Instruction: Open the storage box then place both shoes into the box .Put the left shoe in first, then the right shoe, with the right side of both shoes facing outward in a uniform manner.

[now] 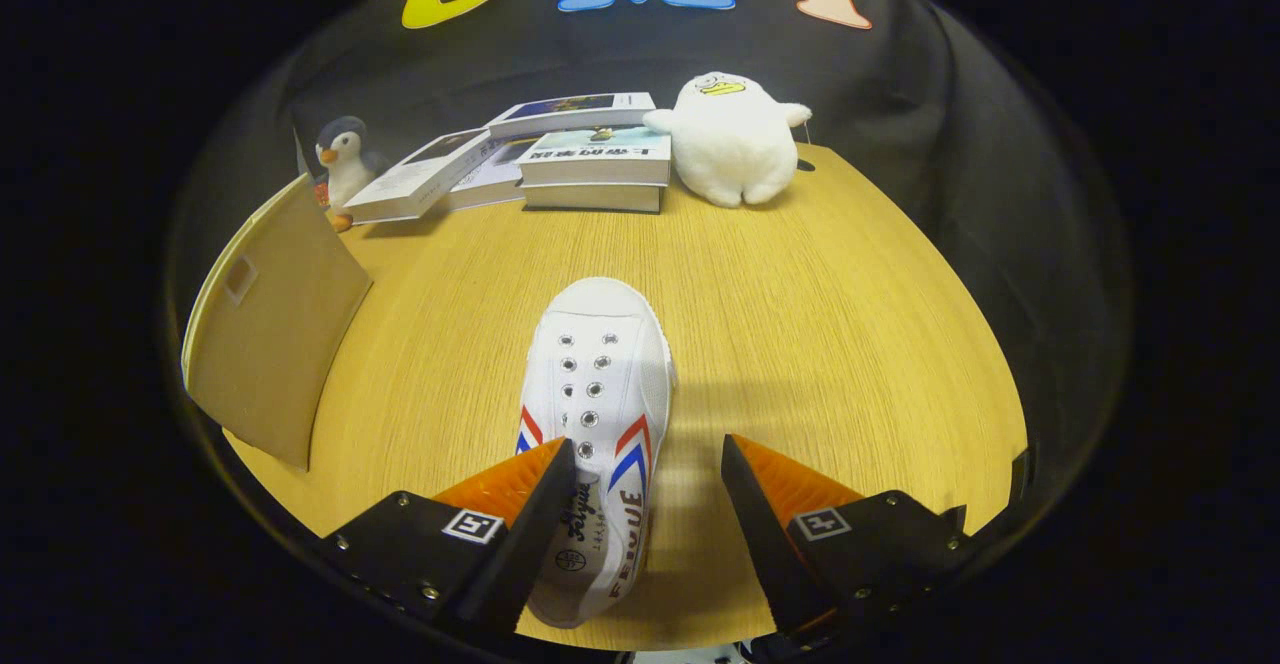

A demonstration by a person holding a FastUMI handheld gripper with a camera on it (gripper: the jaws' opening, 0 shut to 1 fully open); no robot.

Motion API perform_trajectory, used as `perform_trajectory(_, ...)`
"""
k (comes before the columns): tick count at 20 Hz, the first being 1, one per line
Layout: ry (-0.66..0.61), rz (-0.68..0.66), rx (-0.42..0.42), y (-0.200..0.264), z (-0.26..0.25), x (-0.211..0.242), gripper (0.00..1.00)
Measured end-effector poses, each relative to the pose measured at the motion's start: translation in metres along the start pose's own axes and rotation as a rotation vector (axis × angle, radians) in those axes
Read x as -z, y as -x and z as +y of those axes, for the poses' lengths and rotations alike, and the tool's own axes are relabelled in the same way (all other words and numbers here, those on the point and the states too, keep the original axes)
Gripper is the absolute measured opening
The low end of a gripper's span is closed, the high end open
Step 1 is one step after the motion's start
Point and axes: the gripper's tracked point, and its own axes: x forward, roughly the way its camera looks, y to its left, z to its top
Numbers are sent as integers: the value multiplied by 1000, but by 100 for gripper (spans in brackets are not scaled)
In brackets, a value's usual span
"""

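Observation:
A white canvas shoe (598,384) with red and blue stripes lies on the wooden table (800,324), toe pointing away from me. Its heel end sits between my fingers, close against the left finger (520,504), with a gap to the right finger (770,514). My gripper (648,469) is open and hangs over the shoe's opening, and neither finger visibly presses on it. The storage box's beige lid or flap (270,334) stands tilted up to the left of the shoe.
At the table's far side lie several books (590,159), some stacked. A white plush toy (735,139) sits right of them and a small penguin toy (343,159) left of them. Bare table stretches to the right of the shoe.

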Motion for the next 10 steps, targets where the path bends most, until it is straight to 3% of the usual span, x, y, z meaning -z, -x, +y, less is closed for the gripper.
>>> perform_trajectory(1, -9, 22, -5, -2, 2, 4, 88)
perform_trajectory(5, -31, 41, -26, -6, 14, 4, 49)
perform_trajectory(7, 0, 44, -15, -7, 13, 5, 45)
perform_trajectory(8, 11, 50, -18, -5, 13, 5, 36)
perform_trajectory(9, 36, 52, 20, -6, 5, 4, 36)
perform_trajectory(10, 19, 49, 31, -5, 2, 3, 20)
